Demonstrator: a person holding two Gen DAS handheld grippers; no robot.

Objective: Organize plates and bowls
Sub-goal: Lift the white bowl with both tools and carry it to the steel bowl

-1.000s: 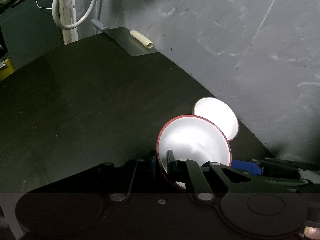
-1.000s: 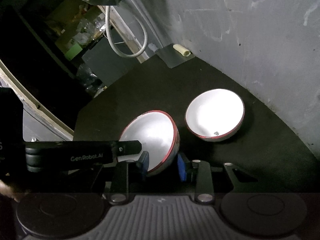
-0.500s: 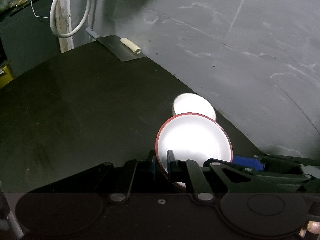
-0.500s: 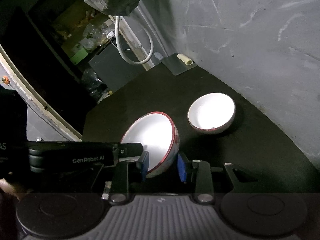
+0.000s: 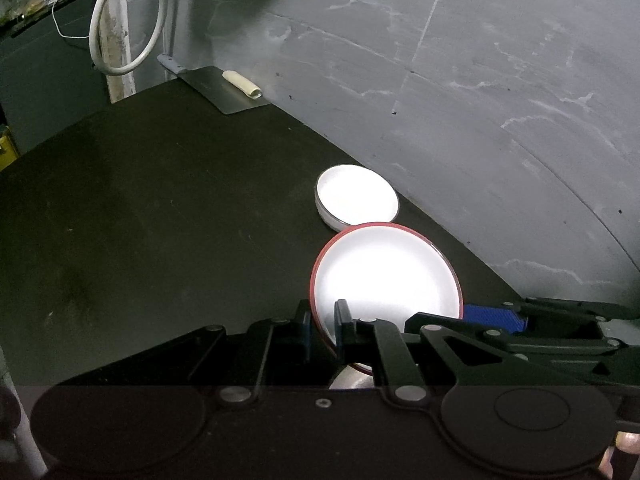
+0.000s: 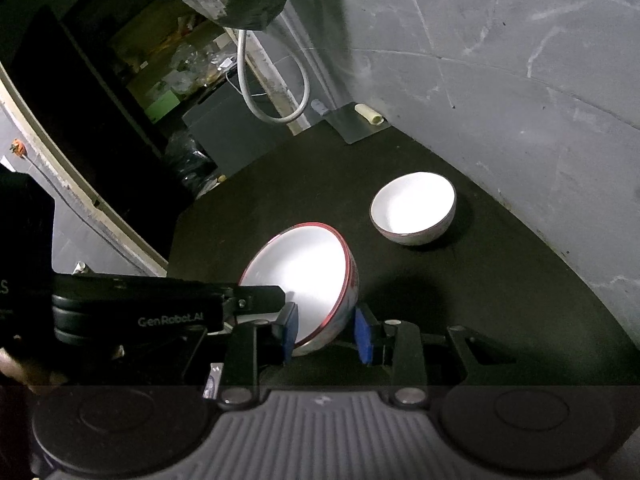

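Note:
A white bowl with a red rim hangs tilted above the dark table, held from two sides. My left gripper is shut on its near rim, one finger inside and one outside. My right gripper is shut on the same bowl, blue pads on its inner and outer wall; its blue pad shows at the right in the left wrist view. The left gripper reaches in from the left. A second white bowl stands upright on the table near the wall.
A cleaver with a pale roll on its blade lies at the far corner of the table. A white cable loop hangs behind it. The grey wall runs along the right; the table ends at the left.
Both grippers have lifted and drawn back together with the red-rimmed bowl. The second bowl on the table now lies farther off and looks smaller. Neither grip has changed.

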